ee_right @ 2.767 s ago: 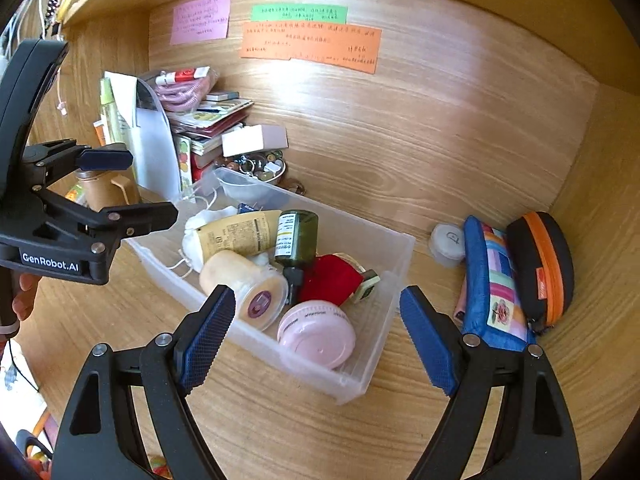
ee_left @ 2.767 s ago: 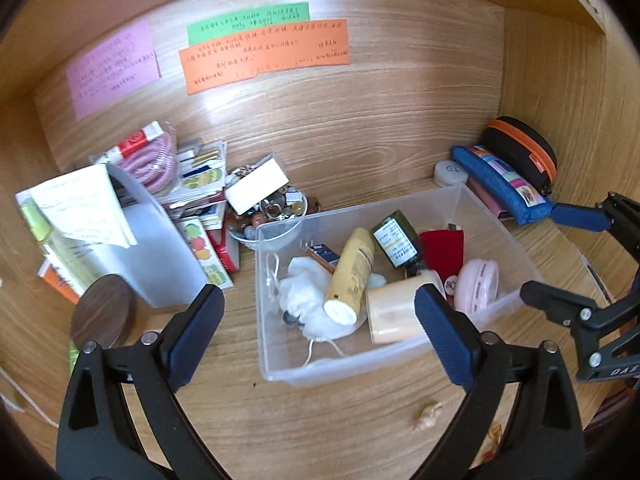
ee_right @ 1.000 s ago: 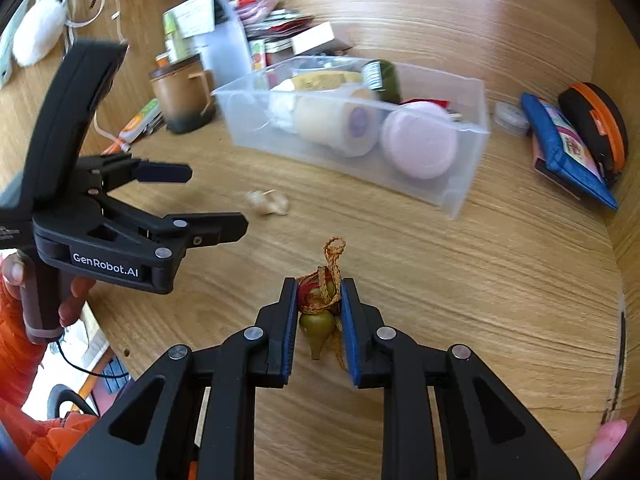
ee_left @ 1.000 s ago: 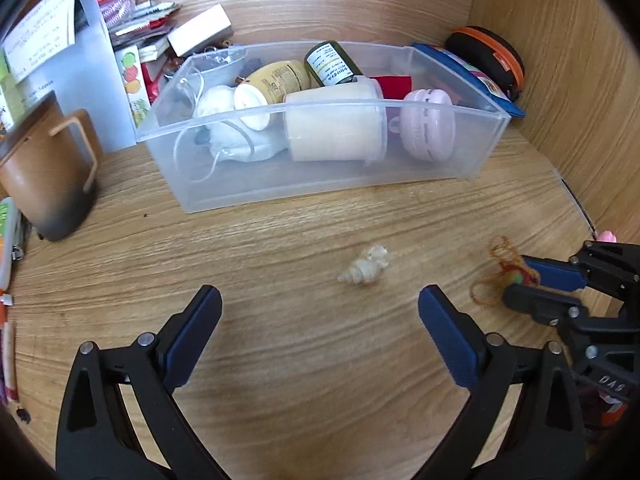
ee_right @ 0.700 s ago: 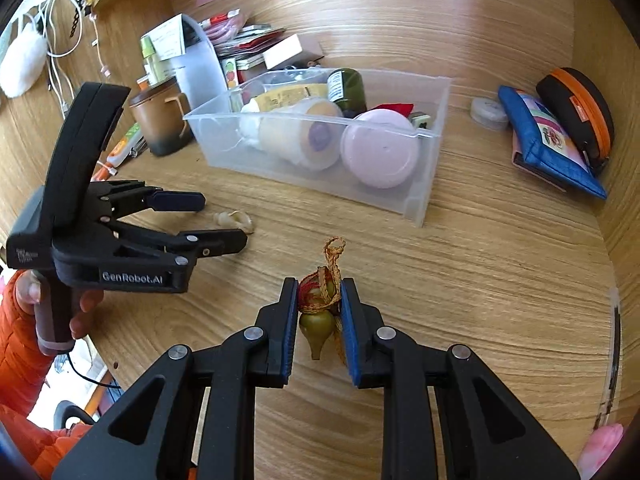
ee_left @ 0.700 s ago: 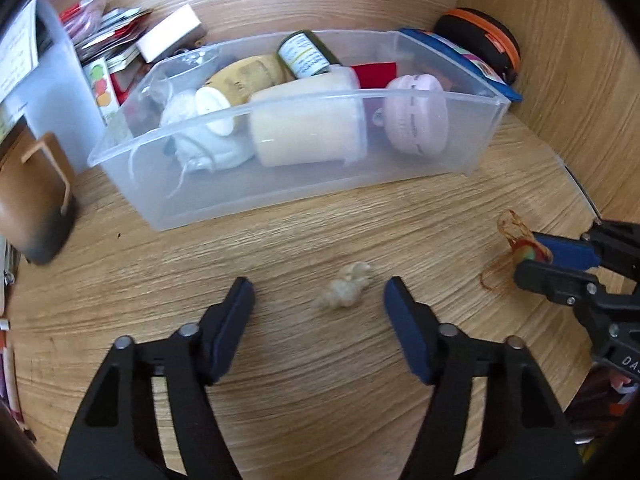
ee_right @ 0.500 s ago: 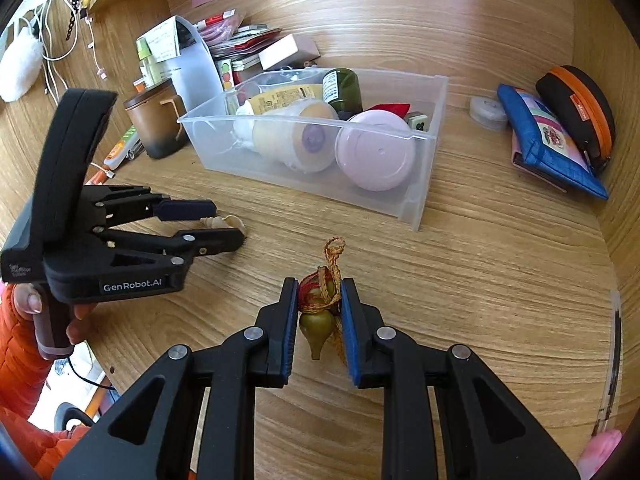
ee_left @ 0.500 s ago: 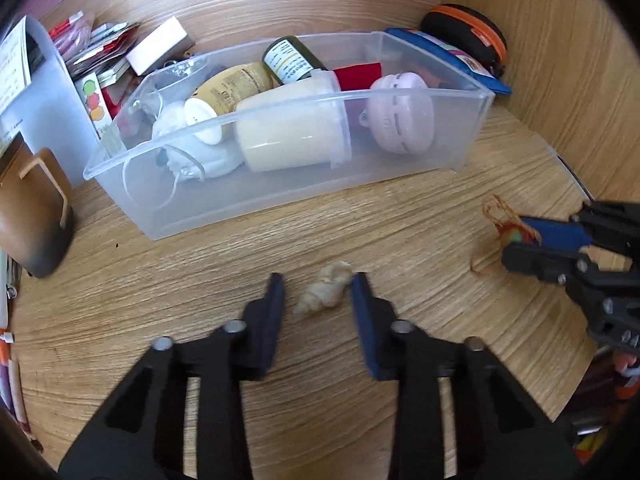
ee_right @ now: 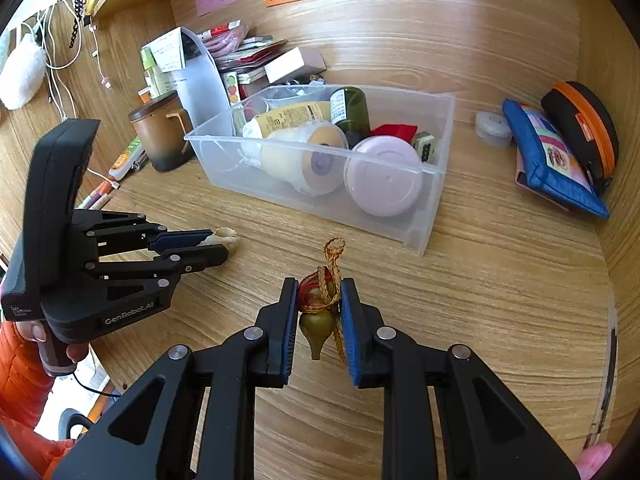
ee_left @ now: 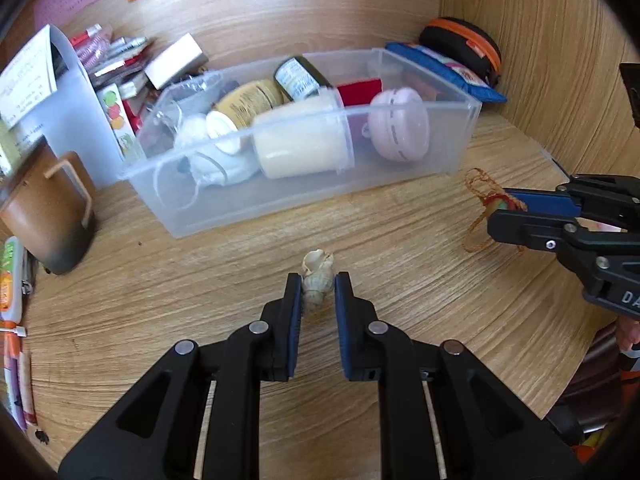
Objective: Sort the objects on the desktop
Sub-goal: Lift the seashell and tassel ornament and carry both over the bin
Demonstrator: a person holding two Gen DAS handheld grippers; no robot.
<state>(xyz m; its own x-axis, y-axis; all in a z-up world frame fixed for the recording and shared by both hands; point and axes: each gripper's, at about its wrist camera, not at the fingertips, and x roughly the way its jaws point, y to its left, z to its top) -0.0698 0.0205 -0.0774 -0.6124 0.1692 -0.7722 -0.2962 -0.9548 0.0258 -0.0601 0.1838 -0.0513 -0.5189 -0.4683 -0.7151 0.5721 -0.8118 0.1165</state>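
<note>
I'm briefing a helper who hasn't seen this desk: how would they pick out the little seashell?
Find the clear plastic bin on the wooden desk. On the bare wood before its long front wall, the seashell sits pinched in the left gripper. It is pale cream, ridged and spiral, unlike the red-and-gold gourd charm in the right gripper.

- The left gripper [ee_left: 318, 290] stood wide open over the clear bin [ee_left: 460, 140] at first; it has come down to the wooden desk [ee_left: 400, 240] in front of it.
- Its jaws have just been closing and now pinch the small pale shell [ee_left: 317, 276].
- The right gripper [ee_right: 319, 300], open at first, now grips a little gourd charm [ee_right: 318, 312].
</note>
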